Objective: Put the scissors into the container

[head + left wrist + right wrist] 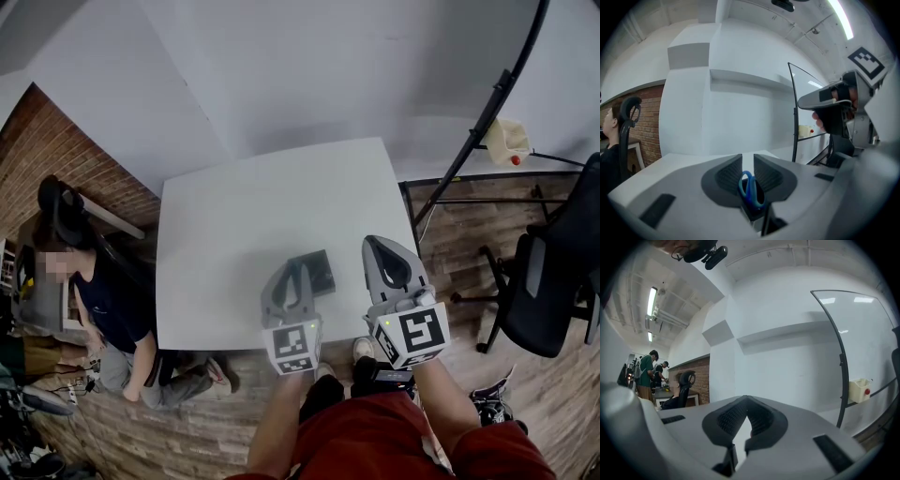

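The step in hand looks like the drop itself: the scissors [751, 190] are carried to the black container [323, 267], and what remains is to let them go. The left claw [747, 161] has its jaws drawn close, with only a narrow gap between them. The blue handle loops sit in that gap, so the claw appears to be pinching the scissors by the handles. Directly under the loops, in the left gripper view, lies the dark opening of the container. The blades point down into it, though that view is too cramped to tell whether the tips already rest inside or hang just above the bottom. From the head view the left claw hovers over the near left part of the container, which stands on the white table [244, 225] close to the front edge. The right claw [747, 400] hangs just beside it to the right, off the table's near corner, its jaws pressed together at the tips with nothing between them. The next move calls for spreading the left jaws enough for the handles to slip free. The claw should then lift straight up so it does not catch a loop or tip the container.
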`<state>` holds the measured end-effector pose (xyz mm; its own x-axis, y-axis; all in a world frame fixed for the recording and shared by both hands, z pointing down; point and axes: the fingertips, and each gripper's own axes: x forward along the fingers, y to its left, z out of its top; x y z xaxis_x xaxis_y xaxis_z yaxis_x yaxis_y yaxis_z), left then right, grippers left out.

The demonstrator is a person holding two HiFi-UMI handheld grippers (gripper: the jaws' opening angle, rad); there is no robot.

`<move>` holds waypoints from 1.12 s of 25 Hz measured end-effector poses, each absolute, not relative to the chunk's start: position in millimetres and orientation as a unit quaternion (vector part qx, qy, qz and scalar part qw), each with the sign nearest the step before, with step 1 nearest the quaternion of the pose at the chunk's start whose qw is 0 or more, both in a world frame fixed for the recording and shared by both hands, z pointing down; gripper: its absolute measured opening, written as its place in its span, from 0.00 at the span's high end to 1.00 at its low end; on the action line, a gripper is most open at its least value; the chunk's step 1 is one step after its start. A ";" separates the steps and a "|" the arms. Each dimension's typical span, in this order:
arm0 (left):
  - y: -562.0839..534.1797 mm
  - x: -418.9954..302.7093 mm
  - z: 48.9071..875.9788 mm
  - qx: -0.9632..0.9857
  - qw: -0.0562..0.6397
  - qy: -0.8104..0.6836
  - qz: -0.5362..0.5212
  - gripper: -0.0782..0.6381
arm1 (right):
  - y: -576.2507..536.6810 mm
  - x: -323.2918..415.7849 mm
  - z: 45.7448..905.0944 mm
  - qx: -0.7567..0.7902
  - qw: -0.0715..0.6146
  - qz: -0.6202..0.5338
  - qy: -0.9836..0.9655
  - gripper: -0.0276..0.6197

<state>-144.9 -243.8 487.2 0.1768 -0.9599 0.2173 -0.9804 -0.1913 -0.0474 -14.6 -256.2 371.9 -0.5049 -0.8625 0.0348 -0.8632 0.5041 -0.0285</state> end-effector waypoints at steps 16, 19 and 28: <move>-241.0 -151.0 457.5 0.767 0.024 -0.635 0.088 0.80 | -252.6 -24.2 365.4 0.494 0.004 0.014 -0.869 0.95; -240.3 -151.3 446.3 0.769 0.014 -0.633 0.082 0.80 | -252.4 -25.2 363.7 0.495 0.003 0.013 -0.869 0.95; -238.6 -154.1 410.0 0.769 -0.015 -0.636 0.067 0.80 | -250.4 -26.7 356.6 0.494 -0.004 0.006 -0.869 0.95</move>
<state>-154.1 -238.6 410.0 0.1819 -0.9798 0.0835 -0.9757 -0.1904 -0.1086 -26.7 -250.4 356.6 -0.5121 -0.8589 -0.0005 -0.8588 0.5121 -0.0135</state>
